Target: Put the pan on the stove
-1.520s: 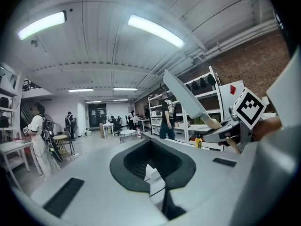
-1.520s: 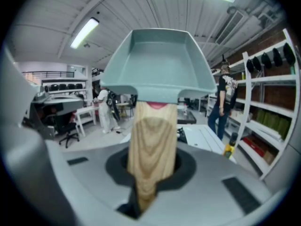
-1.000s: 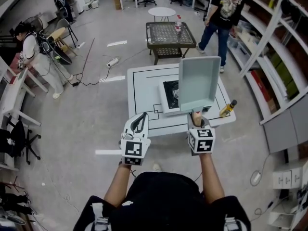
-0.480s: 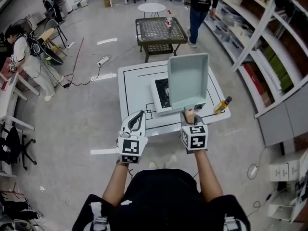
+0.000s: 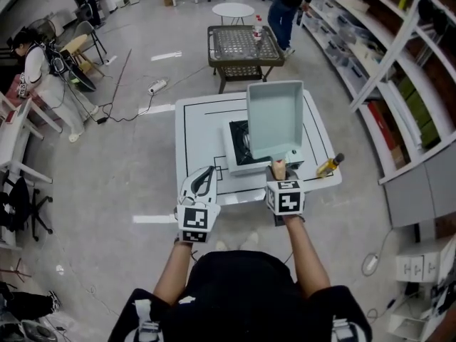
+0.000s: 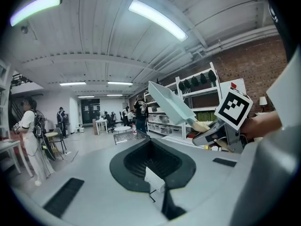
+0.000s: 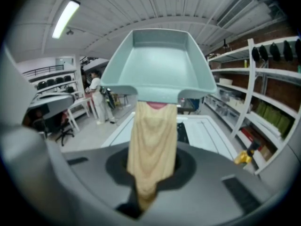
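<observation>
A pale green rectangular pan (image 5: 274,120) is gripped by its light wooden handle (image 7: 153,140) in the right gripper (image 5: 278,175), whose jaws are clamped narrowly on it. The pan is held tilted in the air over the black stove (image 5: 240,138) on the white table (image 5: 203,130), at centre frame in the head view. The left gripper (image 5: 209,171), at lower left, is seen closed and empty.

Yel. bottle (image 5: 329,165), mesh tbl (image 5: 235,48), shelves (image 5: 407,70)

Head view: the pan (image 5: 274,123) covers most of the stove (image 5: 239,142), and the right gripper (image 5: 279,169) masks the lower handle. Right gripper view: the end of the handle (image 7: 153,145) sinks into the gripper's dark hollow. The label on the bottle (image 5: 328,165) is too small to read.
</observation>
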`<state>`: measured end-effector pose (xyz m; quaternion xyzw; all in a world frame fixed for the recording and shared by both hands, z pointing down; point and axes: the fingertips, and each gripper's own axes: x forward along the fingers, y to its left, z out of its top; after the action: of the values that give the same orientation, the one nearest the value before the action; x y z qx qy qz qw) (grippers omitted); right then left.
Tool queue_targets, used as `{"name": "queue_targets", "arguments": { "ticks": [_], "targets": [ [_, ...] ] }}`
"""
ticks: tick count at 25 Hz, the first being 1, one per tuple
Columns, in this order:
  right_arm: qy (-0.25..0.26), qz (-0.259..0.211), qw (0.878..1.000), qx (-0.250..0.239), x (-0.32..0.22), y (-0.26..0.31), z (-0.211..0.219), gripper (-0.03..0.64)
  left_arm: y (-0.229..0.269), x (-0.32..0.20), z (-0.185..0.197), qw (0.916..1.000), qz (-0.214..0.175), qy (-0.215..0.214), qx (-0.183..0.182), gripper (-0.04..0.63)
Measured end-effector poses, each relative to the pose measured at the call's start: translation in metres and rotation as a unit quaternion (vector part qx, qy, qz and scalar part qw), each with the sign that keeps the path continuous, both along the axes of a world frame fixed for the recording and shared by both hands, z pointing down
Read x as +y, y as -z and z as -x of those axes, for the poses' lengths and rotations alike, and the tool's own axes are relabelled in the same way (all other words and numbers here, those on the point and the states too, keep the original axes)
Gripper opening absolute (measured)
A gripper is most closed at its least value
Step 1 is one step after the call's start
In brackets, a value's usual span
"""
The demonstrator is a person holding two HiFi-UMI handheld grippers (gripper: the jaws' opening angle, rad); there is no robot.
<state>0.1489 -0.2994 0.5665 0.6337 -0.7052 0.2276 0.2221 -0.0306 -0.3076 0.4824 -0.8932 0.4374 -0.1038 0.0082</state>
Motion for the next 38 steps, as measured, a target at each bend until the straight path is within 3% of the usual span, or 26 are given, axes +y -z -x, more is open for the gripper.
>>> {"name": "queue_targets", "arguments": {
  "ticks": [16,20,38],
  "targets": [
    [0.022,0.109,0.994,0.013,-0.052,-0.064,-0.018,0.058,-0.010,-0.025,0.007,0.9982,0.004,0.059,-0.011,0.025],
    [0.012,0.189,0.982,0.004,-0.042,-0.094,-0.020,0.058,-0.015,-0.029,0.011,0.9974,0.009,0.070,-0.015,0.025],
    [0.013,0.257,0.966,0.026,-0.049,-0.167,-0.030,0.058,-0.032,-0.043,0.016,0.9958,0.024,0.083,-0.030,0.025]
  ]
}}
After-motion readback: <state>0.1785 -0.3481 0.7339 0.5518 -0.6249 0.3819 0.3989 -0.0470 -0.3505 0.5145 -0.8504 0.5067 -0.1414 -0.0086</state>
